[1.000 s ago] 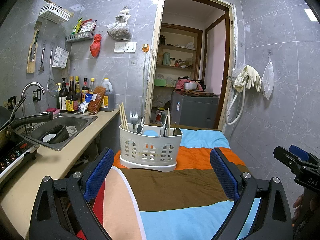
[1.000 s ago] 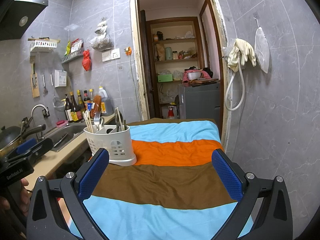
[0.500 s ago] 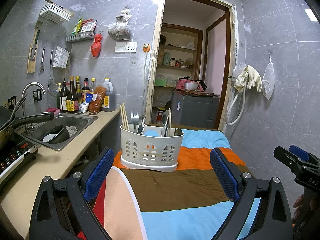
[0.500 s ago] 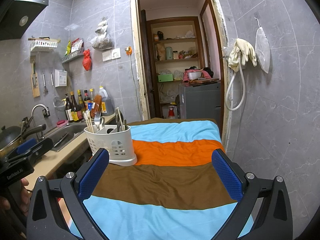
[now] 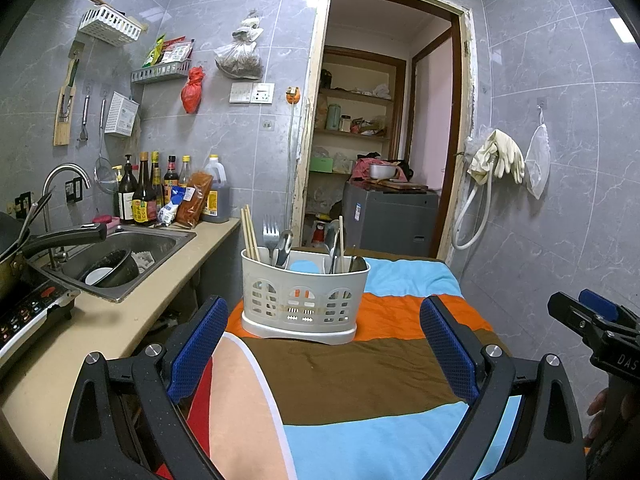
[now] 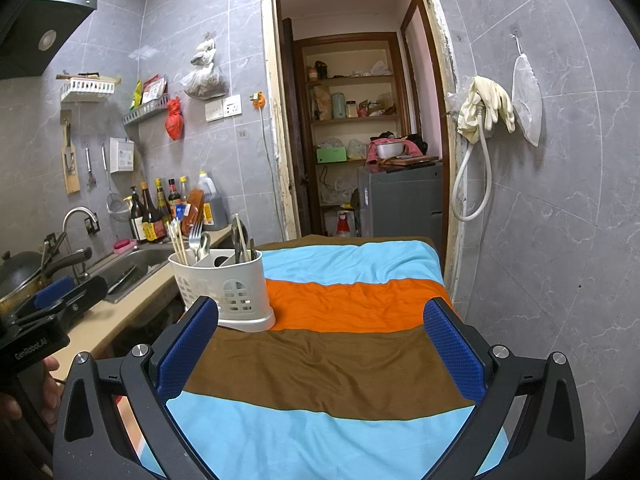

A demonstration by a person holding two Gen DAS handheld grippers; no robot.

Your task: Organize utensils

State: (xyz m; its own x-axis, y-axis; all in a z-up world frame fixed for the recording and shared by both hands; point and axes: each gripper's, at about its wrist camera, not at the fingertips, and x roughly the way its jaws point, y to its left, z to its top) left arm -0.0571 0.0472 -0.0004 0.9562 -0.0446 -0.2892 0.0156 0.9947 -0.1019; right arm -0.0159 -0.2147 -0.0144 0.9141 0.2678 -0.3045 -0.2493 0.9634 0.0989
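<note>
- Left wrist view: the left gripper (image 5: 320, 350) has its jaws spread wide, with nothing between the blue pads (image 5: 198, 344).
- Ahead of the jaws, a little left of the middle of the gap, stands the white utensil caddy (image 5: 305, 300), upright on the orange band of the striped cloth (image 5: 360, 364).
- In the caddy's left compartment stand the chopsticks (image 5: 250, 236), next to them the fork (image 5: 271, 236) and a spoon (image 5: 285, 242); more metal utensils (image 5: 333, 244) lean in the right compartment.
- Left of the left jaw runs the beige counter (image 5: 120, 320) with the steel sink (image 5: 120, 256); bottles (image 5: 144, 196) stand at its far end.
- Right of the right jaw, the right gripper (image 5: 592, 320) shows at the frame edge; from this view I cannot tell how its jaws stand.
- Right wrist view: the right gripper (image 6: 320, 350) also has its jaws spread apart and empty.
- The utensil caddy (image 6: 224, 284) sits just ahead of the left jaw, at the left edge of the striped cloth (image 6: 352, 364), apart from the pad.
- The orange, brown and blue bands fill the gap between the jaws.
- Beyond the left jaw, the left gripper (image 6: 60, 304) is held by a hand (image 6: 24, 396) over the counter (image 6: 104, 316).
</note>
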